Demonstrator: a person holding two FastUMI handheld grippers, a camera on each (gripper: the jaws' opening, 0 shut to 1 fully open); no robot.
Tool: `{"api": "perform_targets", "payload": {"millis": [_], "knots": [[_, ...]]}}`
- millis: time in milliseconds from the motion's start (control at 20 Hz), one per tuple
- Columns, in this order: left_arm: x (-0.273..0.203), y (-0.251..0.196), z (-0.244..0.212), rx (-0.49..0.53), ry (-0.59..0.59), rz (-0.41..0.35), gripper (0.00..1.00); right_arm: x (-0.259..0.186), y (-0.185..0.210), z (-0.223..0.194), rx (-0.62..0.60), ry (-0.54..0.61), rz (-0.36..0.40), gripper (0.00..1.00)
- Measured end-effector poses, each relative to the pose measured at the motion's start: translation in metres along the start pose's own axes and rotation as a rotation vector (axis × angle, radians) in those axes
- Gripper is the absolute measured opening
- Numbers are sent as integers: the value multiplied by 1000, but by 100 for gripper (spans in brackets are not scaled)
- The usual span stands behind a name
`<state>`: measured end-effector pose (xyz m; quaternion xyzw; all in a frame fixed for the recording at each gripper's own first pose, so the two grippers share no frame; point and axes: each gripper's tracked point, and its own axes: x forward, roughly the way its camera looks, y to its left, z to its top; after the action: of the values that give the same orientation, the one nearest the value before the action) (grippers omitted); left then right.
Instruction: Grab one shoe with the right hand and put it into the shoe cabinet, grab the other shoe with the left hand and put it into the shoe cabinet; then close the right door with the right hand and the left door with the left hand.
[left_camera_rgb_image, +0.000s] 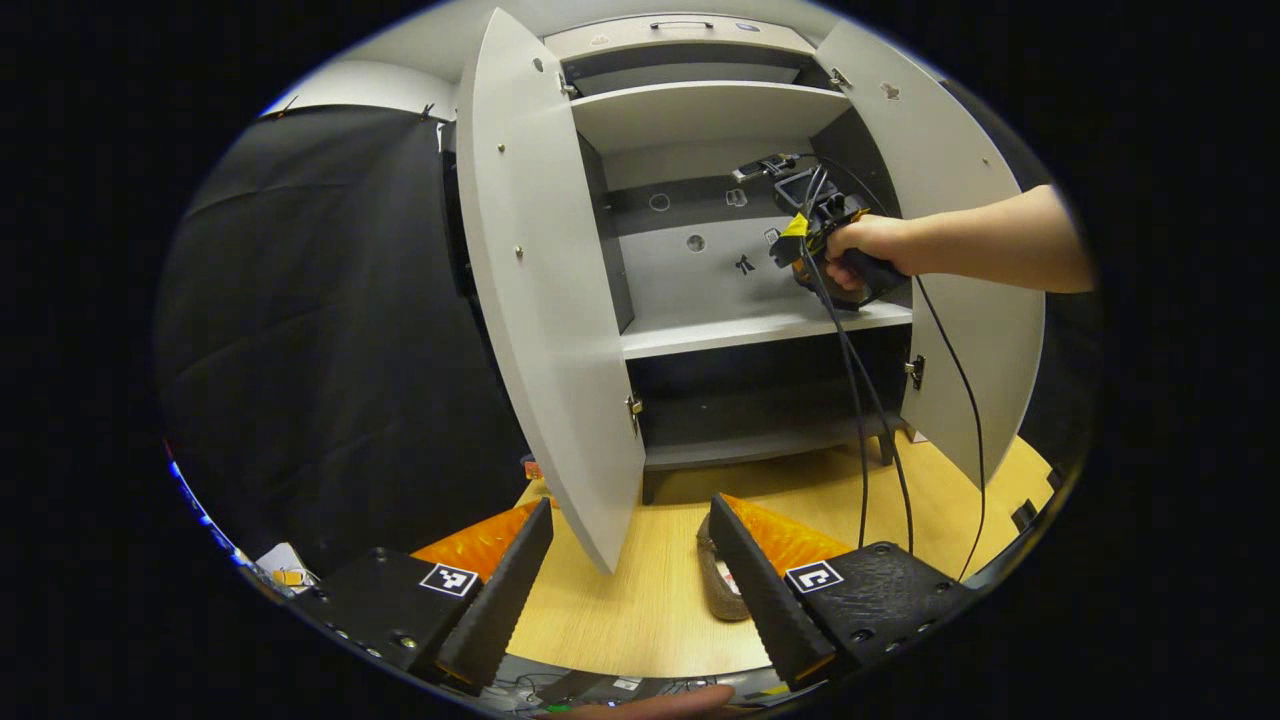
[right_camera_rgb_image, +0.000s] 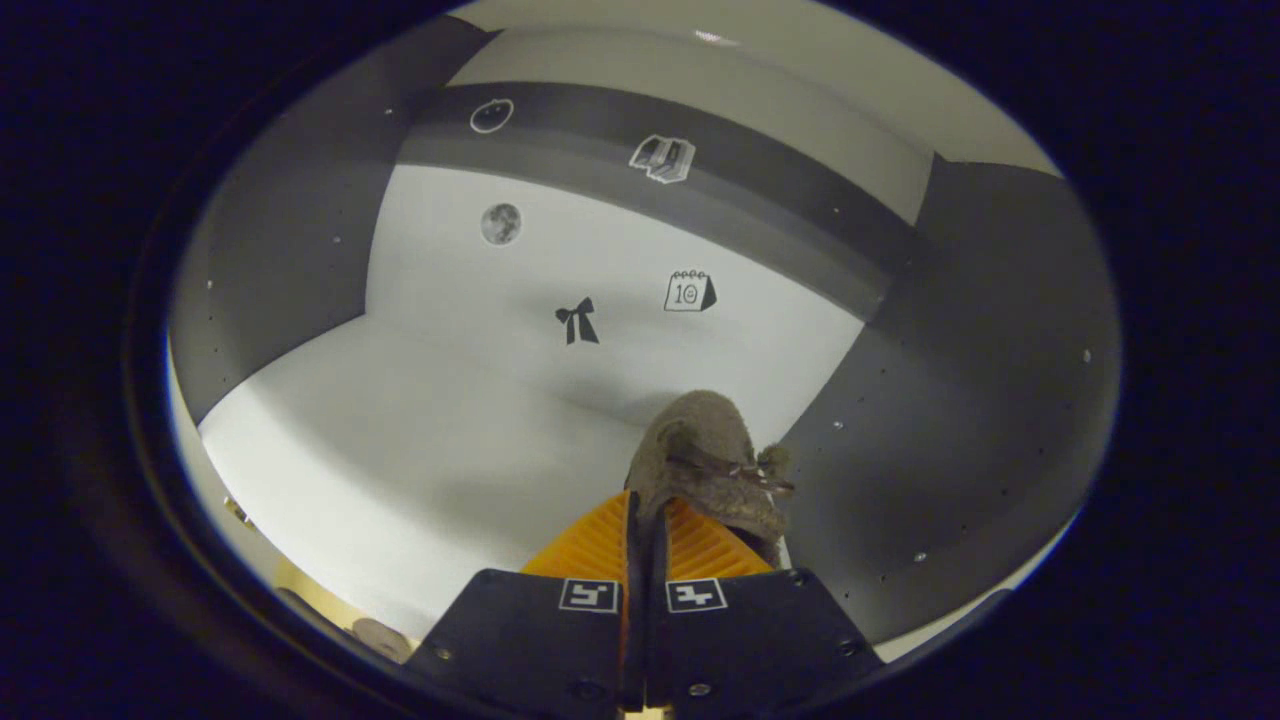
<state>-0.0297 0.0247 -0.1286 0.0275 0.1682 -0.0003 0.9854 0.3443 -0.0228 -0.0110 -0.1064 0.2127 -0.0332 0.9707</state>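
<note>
Presently, one shoe (right_camera_rgb_image: 705, 455), pinched between the right gripper's (right_camera_rgb_image: 645, 535) fingers, is being lowered onto the cabinet shelf (right_camera_rgb_image: 400, 440) and should be released flat, while the left gripper's (left_camera_rgb_image: 630, 570) fingers are being held wide.

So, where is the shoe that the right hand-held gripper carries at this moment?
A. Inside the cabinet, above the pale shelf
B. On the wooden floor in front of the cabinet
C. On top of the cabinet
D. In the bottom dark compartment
A: in the right gripper view the right hand-held gripper is shut on the shoe inside the cabinet, over the pale shelf, with the back wall's stickers behind.
</note>
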Motion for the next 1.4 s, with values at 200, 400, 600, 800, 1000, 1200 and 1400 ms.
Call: {"api": "perform_targets", "payload": {"millis": [200, 400, 600, 800, 1000, 1200, 1400], "knots": [[3, -11, 7, -1, -19, -25, 96, -7, -1, 2, 55, -35, 53, 18], [5, -21, 9, -11, -24, -51, 100, -31, -7, 1, 28, -70, 41, 61], [10, -35, 4, -46, -6, -82, 96, -77, -15, 8, 109, -170, 43, 64], [21, -44, -11, -55, 8, -84, 96, -157, 16, 14, 211, -328, 275, 72], [41, -70, -54, -84, 114, -160, 96, -239, 2, -2, 261, -452, 291, 84], [67, -79, -89, -133, 166, -143, 96, -288, -13, -40, 212, -426, 267, 84], [91, -69, -107, -188, 213, -83, 96, -315, -26, -84, 259, -416, 220, 88]]}}
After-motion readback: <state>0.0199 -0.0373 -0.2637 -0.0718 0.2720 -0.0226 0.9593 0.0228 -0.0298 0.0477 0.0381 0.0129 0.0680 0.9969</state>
